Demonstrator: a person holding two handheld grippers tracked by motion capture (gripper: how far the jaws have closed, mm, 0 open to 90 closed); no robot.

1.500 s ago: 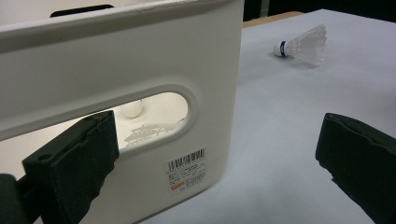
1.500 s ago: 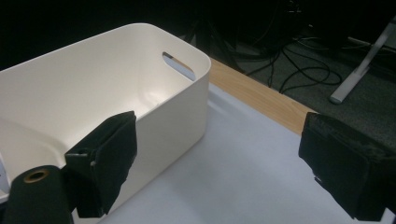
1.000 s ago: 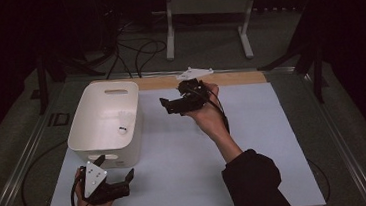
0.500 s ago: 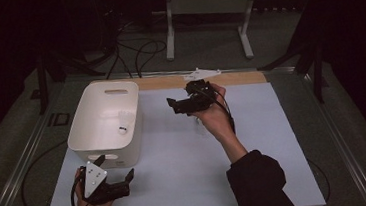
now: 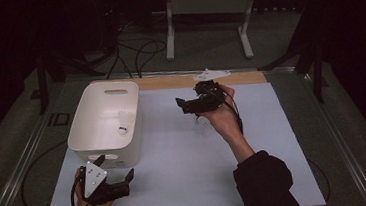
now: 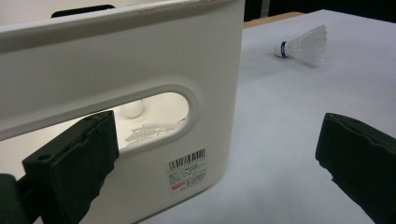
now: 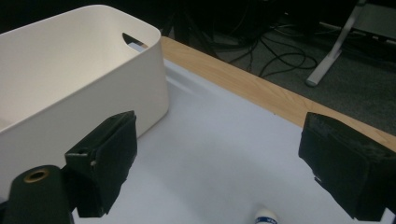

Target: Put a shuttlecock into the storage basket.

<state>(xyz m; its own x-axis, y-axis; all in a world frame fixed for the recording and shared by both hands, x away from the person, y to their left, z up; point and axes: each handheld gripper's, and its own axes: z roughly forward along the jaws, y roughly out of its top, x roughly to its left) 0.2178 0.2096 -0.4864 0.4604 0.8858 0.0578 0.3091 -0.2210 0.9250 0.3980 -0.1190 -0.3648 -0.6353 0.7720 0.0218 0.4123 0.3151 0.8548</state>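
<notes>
Left gripper (image 5: 127, 175) rests at the worktop's near-left corner, jaws wide, empty, just before the bin (image 5: 87, 144). One shuttlecock (image 5: 124, 124) lies inside the bin. Right gripper (image 5: 185, 104) hovers mid-worktop, jaws spread, empty, above the second shuttlecock (image 5: 202, 126). Risk: a skewed descent would pinch the skirt, crushing it or flicking it away.

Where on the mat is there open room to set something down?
Free: the white mat between the left gripper and the person's sleeve, and its right side beyond the right gripper. Crowded: the left rear, taken by the bin, and around the shuttlecock under the right hand.
</notes>
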